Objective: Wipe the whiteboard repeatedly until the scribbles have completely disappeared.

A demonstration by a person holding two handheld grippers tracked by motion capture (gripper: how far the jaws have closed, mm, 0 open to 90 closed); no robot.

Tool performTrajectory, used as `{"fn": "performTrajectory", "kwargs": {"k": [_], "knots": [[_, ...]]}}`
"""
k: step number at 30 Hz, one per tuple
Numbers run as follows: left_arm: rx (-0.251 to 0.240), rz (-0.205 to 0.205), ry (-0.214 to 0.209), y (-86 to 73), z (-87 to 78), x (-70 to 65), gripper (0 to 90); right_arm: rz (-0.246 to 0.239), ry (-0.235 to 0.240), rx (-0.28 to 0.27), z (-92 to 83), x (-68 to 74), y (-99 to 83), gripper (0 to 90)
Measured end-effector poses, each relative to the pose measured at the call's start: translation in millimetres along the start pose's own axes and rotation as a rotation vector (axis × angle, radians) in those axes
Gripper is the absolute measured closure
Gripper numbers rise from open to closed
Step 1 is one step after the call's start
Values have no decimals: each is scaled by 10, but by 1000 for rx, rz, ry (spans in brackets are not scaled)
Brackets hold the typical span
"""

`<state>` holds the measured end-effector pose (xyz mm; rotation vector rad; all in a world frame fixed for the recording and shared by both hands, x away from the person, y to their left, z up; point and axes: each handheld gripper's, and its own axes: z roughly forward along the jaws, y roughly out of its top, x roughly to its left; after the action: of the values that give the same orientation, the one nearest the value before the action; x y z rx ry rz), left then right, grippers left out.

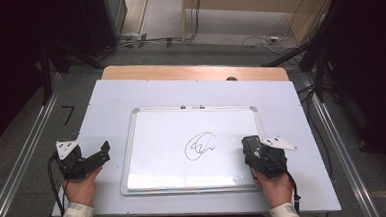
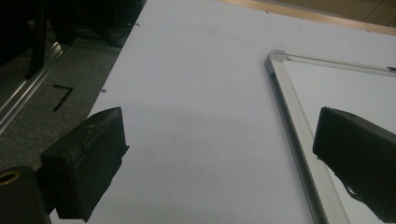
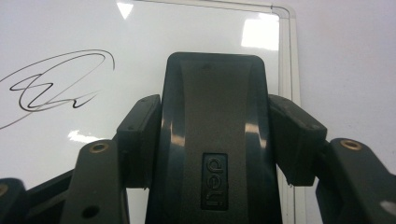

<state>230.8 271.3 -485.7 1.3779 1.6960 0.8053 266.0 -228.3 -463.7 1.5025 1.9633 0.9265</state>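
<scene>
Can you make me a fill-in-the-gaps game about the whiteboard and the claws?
1. The right claw is shut on a black ____.
2. The black scribble is drawn on the ____.
3. The left claw has its jaws ____.
4. The whiteboard has a ____ frame.

Missing words: eraser; whiteboard; open; silver

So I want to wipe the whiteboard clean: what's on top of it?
A black scribble sits near the middle of the whiteboard. The right gripper holds a dark eraser over the right edge. What the eraser covers can't be seen.
</scene>
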Motion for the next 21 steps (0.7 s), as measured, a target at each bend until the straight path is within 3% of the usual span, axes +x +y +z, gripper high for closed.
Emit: {"fn": "performTrajectory", "kwargs": {"k": [21], "knots": [[3,3,0,3,8,-3,32,-17,20,27,197,109,91,382]]}}
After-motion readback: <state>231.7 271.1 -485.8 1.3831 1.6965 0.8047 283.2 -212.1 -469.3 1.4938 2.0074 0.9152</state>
